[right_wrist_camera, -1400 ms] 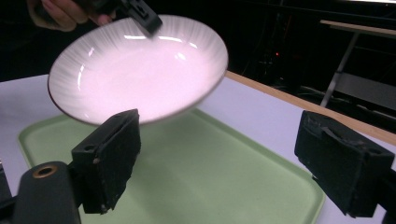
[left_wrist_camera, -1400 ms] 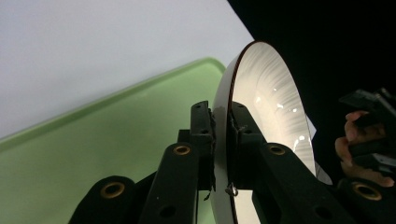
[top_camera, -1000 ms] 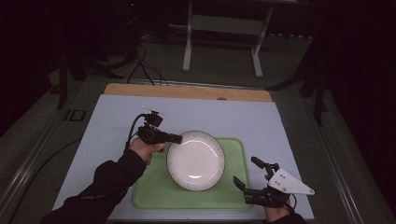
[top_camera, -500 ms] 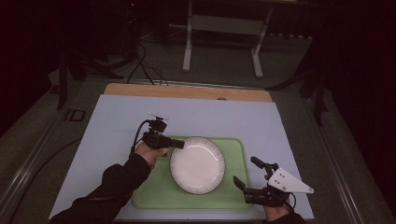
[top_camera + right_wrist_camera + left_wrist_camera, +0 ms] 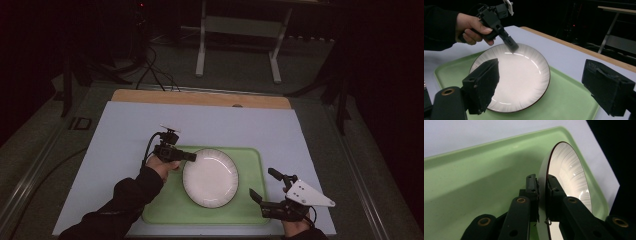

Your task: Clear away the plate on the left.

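Note:
A white ribbed plate (image 5: 210, 178) lies over the green tray (image 5: 250, 205) in the high view. My left gripper (image 5: 189, 157) is shut on the plate's left rim; in the left gripper view its jaws pinch the plate (image 5: 566, 175) edge at the gripper (image 5: 542, 185) tips, above the tray (image 5: 474, 177). My right gripper (image 5: 261, 185) is open at the tray's right front corner, apart from the plate. The right gripper view shows its wide-apart jaws framing the plate (image 5: 521, 75), with the left gripper (image 5: 512, 46) on the plate's far rim.
The tray (image 5: 564, 100) sits on a pale blue mat (image 5: 125, 130) over a table with a wooden far edge (image 5: 200, 97). Cables (image 5: 150, 65) and a metal stand (image 5: 240, 30) lie on the floor beyond.
The left gripper has carried the plate toward me and lower over the tray. The right gripper has drifted slightly forward and stays open.

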`<state>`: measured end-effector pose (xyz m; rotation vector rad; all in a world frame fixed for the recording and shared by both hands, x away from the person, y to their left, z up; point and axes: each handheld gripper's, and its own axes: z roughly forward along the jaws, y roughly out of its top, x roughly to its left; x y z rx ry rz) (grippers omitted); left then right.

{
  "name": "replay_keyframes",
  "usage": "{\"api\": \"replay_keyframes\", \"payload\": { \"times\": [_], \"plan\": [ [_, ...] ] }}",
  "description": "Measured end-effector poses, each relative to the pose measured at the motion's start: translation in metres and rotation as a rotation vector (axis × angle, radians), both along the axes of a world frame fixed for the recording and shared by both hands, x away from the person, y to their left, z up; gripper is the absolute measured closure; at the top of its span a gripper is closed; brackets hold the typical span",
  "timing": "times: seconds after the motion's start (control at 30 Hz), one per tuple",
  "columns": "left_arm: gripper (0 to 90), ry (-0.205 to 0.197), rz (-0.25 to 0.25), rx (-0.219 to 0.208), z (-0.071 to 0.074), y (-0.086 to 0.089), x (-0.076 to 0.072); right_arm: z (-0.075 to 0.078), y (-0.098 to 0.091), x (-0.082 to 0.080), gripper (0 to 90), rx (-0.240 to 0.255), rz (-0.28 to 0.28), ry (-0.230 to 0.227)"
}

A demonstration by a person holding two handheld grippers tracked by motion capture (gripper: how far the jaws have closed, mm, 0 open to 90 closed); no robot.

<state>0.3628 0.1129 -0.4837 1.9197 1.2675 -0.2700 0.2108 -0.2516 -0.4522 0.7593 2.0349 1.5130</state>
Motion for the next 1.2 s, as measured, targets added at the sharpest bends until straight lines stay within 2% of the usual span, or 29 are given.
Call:
{"api": "replay_keyframes", "payload": {
  "times": [0.1, 0.4, 0.47, 0.8, 0.9, 1.0, 1.13, 1.2],
  "plan": [
    [81.9, 0.004, 0.002, 0.007, -0.004, 0.001, 0.001, 0.000, 0.000, 0.000, 14.2, 0.001, -0.001, 0.002],
    [82.7, 0.047, 0.021, -0.015, -0.018, 0.008, 0.004, -0.001, 0.001, 0.001, 14.3, -0.006, 0.000, 0.006],
    [82.9, 0.042, 0.019, -0.005, -0.019, 0.008, 0.004, -0.001, 0.001, 0.001, 14.3, -0.004, 0.000, 0.008],
    [83.8, 0.077, 0.016, 0.007, -0.032, 0.013, 0.006, -0.002, 0.001, 0.002, 14.2, -0.004, 0.002, 0.011],
    [84.0, 0.075, 0.014, 0.006, -0.035, 0.015, 0.006, -0.002, 0.001, 0.002, 14.2, -0.004, 0.002, 0.014],
    [84.3, 0.072, 0.010, 0.028, -0.038, 0.015, 0.005, -0.002, 0.000, 0.003, 14.2, -0.003, -0.002, 0.015],
    [84.2, 0.080, 0.013, 0.018, -0.043, 0.017, 0.005, -0.002, 0.001, 0.003, 14.2, -0.007, -0.001, 0.019],
    [83.8, 0.056, 0.006, 0.041, -0.042, 0.015, 0.003, -0.003, 0.001, 0.003, 14.2, -0.011, 0.002, 0.022]
  ]
}}
